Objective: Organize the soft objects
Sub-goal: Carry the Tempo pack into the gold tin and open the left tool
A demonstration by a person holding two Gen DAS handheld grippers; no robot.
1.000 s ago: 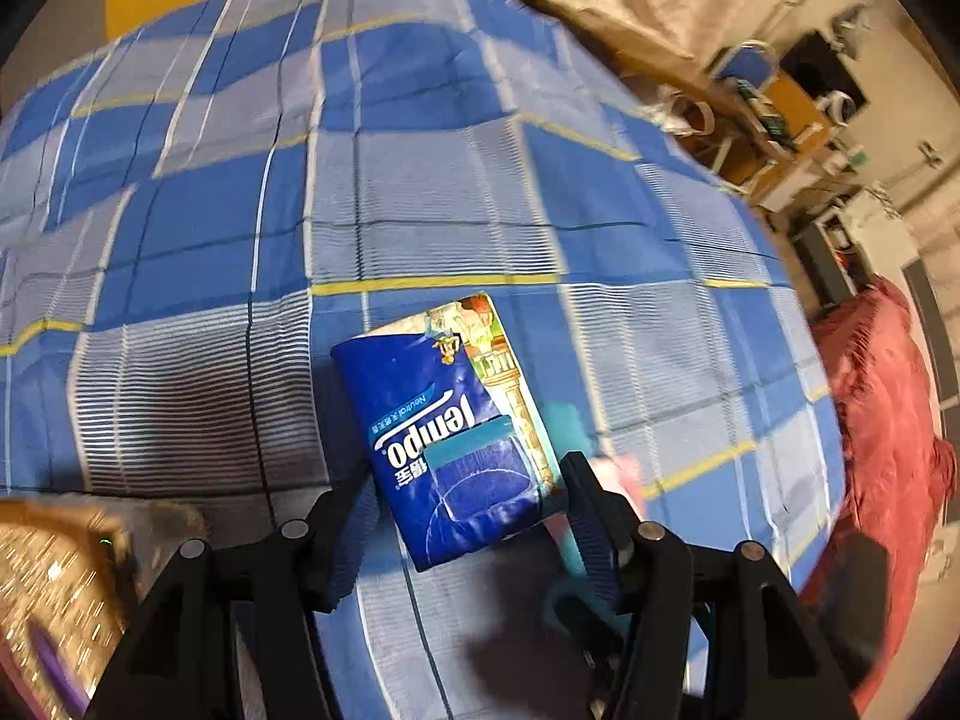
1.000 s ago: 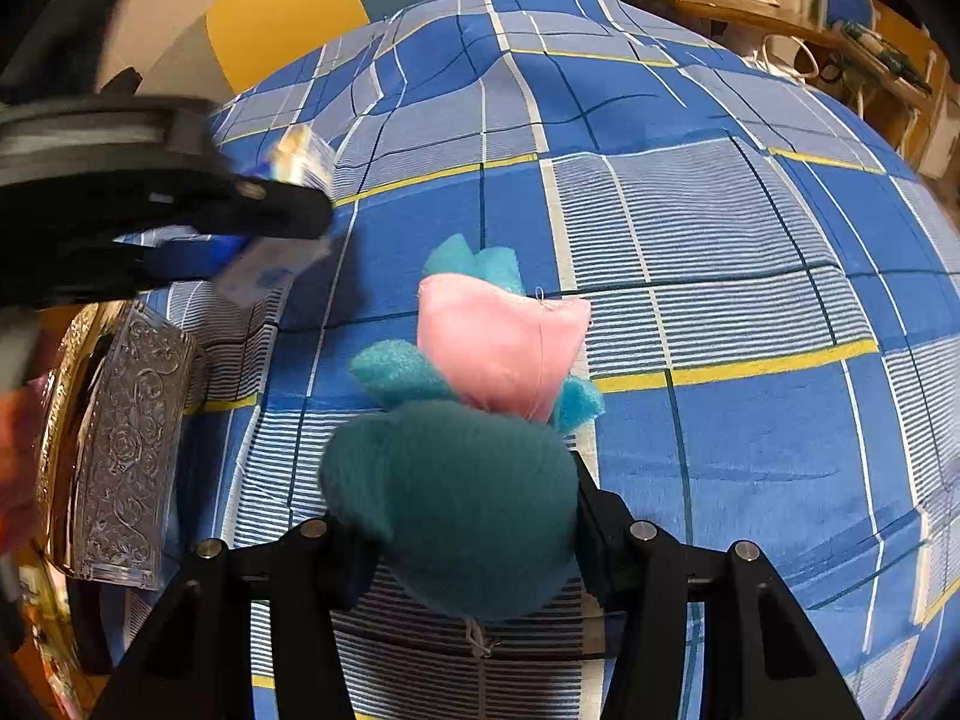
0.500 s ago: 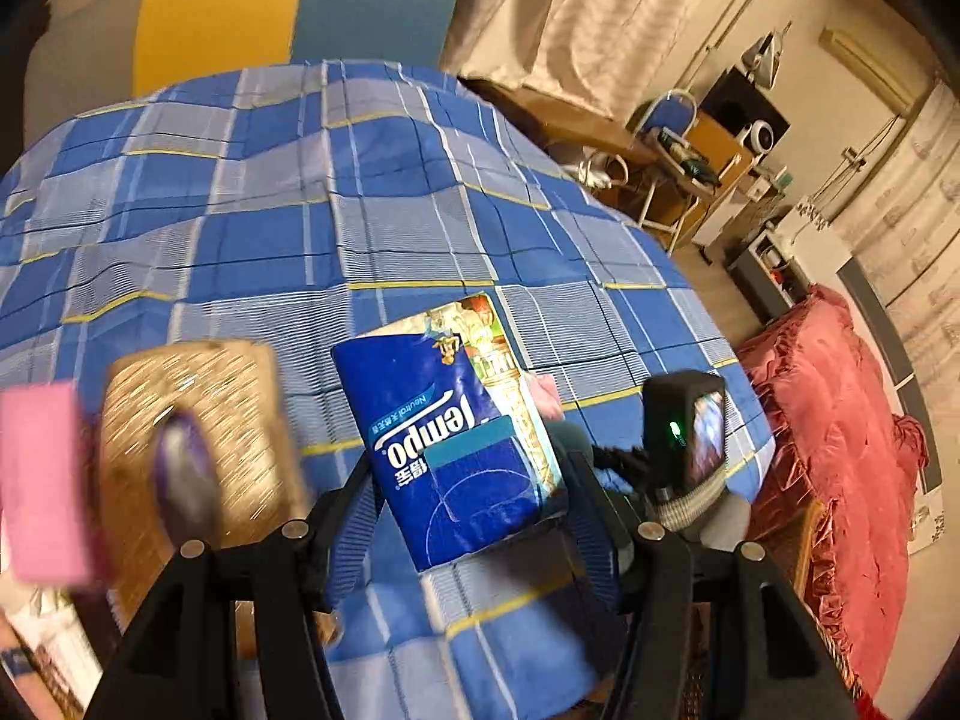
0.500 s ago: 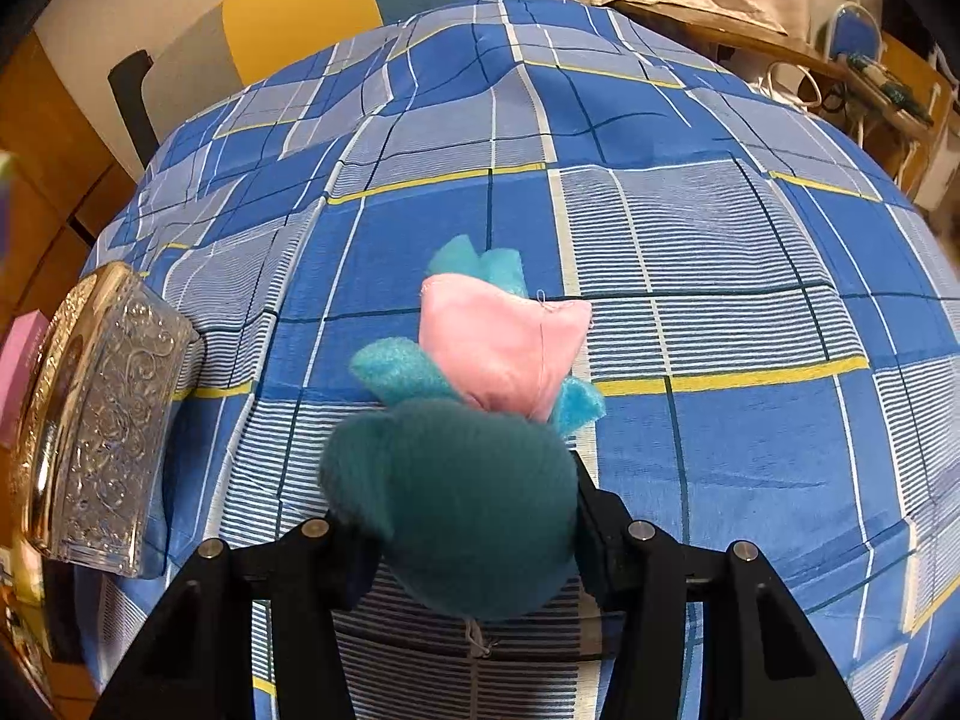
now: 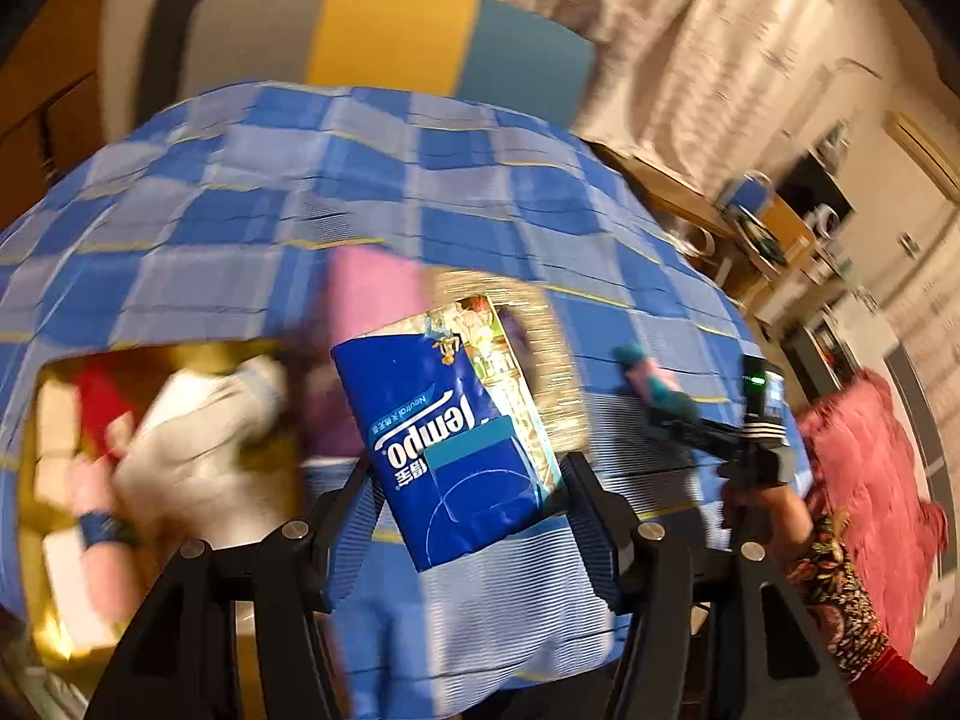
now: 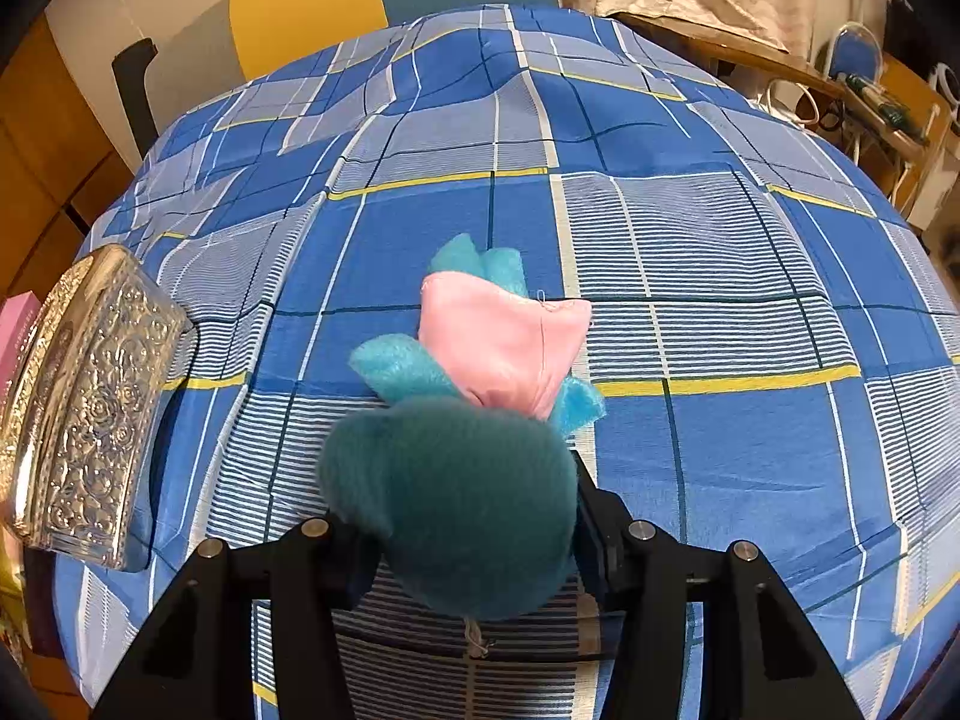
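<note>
- Two grippers show, and each one has something soft squeezed between its fingers.
- The left gripper [image 5: 468, 498] has its black fingers clamped on a blue pack of tissues [image 5: 444, 438]. The pack stands up between them, tilted a little, with its white word upside down.
- The pack is held up in the air, above the edge of the bed.
- The right gripper [image 6: 474, 534] has its fingers pressed on a plush toy [image 6: 462, 480]. Its round dark teal part sits right between the fingers.
- The toy's pink part [image 6: 510, 348] and its light blue bits stick out ahead of the gripper, over the bed.
- The bed has a blue checked sheet [image 6: 720, 252] with white and yellow lines.
- In the left view, down on the left, is a gold box [image 5: 54, 396] with things inside. They are red, white and pink, and too blurred to name.
- Behind the tissue pack is a pink thing [image 5: 372, 288]. It is blurred too.
- Off to the right in that view, a hand [image 5: 756, 492] with a patterned sleeve holds the other gripper, with the teal toy at its tip.
- In the right view, a shiny silver box [image 6: 90, 408] with a flower pattern sits at the left edge of the bed, well apart from the toy.
- Far back is a headboard [image 6: 312, 6] in grey, yellow and blue.
- On the far right is a wooden desk [image 6: 750, 54], and pale curtains hang behind it.
</note>
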